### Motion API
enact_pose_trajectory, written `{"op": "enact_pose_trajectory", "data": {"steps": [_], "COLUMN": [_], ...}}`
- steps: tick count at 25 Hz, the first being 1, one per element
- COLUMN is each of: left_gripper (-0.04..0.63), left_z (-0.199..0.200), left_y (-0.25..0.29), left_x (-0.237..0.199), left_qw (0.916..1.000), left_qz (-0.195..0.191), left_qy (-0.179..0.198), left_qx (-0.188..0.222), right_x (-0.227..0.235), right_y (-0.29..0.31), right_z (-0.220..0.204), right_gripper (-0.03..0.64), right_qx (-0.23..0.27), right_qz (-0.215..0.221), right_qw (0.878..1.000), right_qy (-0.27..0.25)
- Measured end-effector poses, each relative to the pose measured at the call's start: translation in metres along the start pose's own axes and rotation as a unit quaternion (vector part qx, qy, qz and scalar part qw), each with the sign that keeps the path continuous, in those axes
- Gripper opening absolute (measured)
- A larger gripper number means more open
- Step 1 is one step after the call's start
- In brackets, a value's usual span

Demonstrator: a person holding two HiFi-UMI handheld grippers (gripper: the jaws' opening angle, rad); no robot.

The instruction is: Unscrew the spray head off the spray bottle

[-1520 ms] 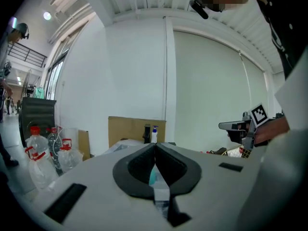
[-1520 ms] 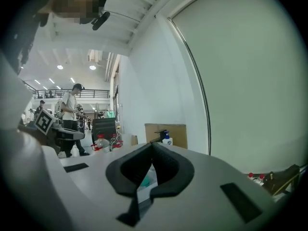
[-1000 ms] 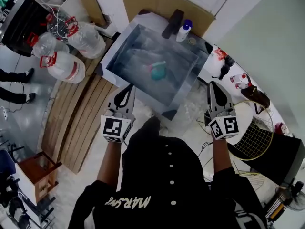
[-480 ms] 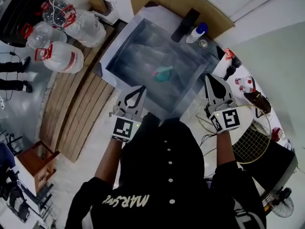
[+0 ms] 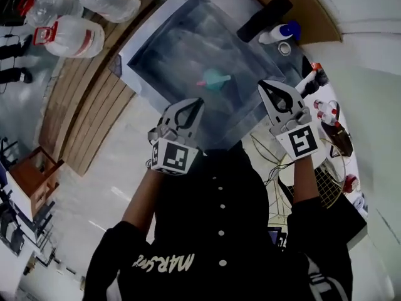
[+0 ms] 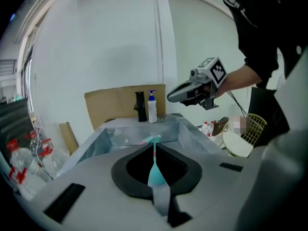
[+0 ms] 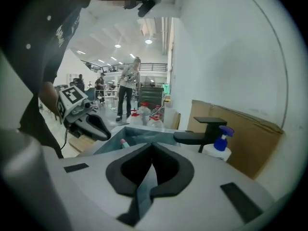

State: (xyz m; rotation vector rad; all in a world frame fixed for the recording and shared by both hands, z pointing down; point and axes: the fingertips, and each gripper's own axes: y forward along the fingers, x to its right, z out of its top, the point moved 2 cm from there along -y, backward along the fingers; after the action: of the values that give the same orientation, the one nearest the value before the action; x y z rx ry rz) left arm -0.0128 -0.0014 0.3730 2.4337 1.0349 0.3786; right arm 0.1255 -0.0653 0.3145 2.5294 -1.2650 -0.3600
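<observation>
A teal spray bottle (image 5: 215,80) with a pink part lies on the bottom of the steel sink (image 5: 144,42). In the left gripper view a strip of the spray bottle (image 6: 152,139) shows past my shut jaws. In the right gripper view only the pink end of the spray bottle (image 7: 123,142) peeks over the sink's edge. My left gripper (image 5: 198,101) hangs over the sink's near rim, shut and empty, just left of the bottle. My right gripper (image 5: 262,84) hovers at the sink's near right corner, also shut and empty. Each gripper shows in the other's view: right gripper (image 6: 169,98), left gripper (image 7: 109,135).
A black faucet (image 5: 263,16) and a white pump bottle (image 5: 279,32) with a blue head stand at the sink's far side. Large water jugs (image 5: 69,33) lie left, by a wooden pallet (image 5: 81,118). A wire basket (image 5: 326,180) and small red-capped bottles (image 5: 324,111) sit right.
Both grippers have moved forward and down, from short of the sink to over its near rim, still shut. The sink and bottle now appear closer in the head view.
</observation>
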Motion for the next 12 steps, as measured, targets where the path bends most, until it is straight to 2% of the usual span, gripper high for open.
{"op": "enact_pose_trajectory", "data": {"steps": [3, 5, 6, 8, 11, 12], "left_gripper": [0.026, 0.029, 0.053, 0.127, 0.222, 0.235], "left_z": [-0.001, -0.007, -0.011, -0.021, -0.036, -0.041], "left_y": [0.003, 0.006, 0.011, 0.025, 0.047, 0.053], "left_x": [-0.026, -0.039, -0.044, -0.051, -0.050, -0.047], "left_qw": [0.9980, 0.9957, 0.9934, 0.9842, 0.9628, 0.9550], "left_qz": [-0.014, -0.049, -0.068, -0.106, -0.167, -0.187], "left_qy": [0.061, 0.077, 0.090, 0.133, 0.192, 0.207], "left_qx": [-0.005, -0.013, -0.022, -0.048, -0.091, -0.102], "right_x": [-0.003, -0.004, -0.003, -0.001, -0.005, -0.008], "right_y": [0.017, 0.025, 0.030, 0.041, 0.054, 0.057], "right_z": [-0.017, -0.026, -0.030, -0.037, -0.045, -0.047], "right_gripper": [0.012, 0.012, 0.012, 0.012, 0.012, 0.012], "right_qx": [-0.033, -0.050, -0.052, -0.049, -0.056, -0.058], "right_qz": [0.064, 0.092, 0.101, 0.115, 0.143, 0.152], "right_qw": [0.996, 0.993, 0.992, 0.991, 0.987, 0.986], "right_qy": [-0.045, -0.056, -0.053, -0.043, -0.042, -0.041]}}
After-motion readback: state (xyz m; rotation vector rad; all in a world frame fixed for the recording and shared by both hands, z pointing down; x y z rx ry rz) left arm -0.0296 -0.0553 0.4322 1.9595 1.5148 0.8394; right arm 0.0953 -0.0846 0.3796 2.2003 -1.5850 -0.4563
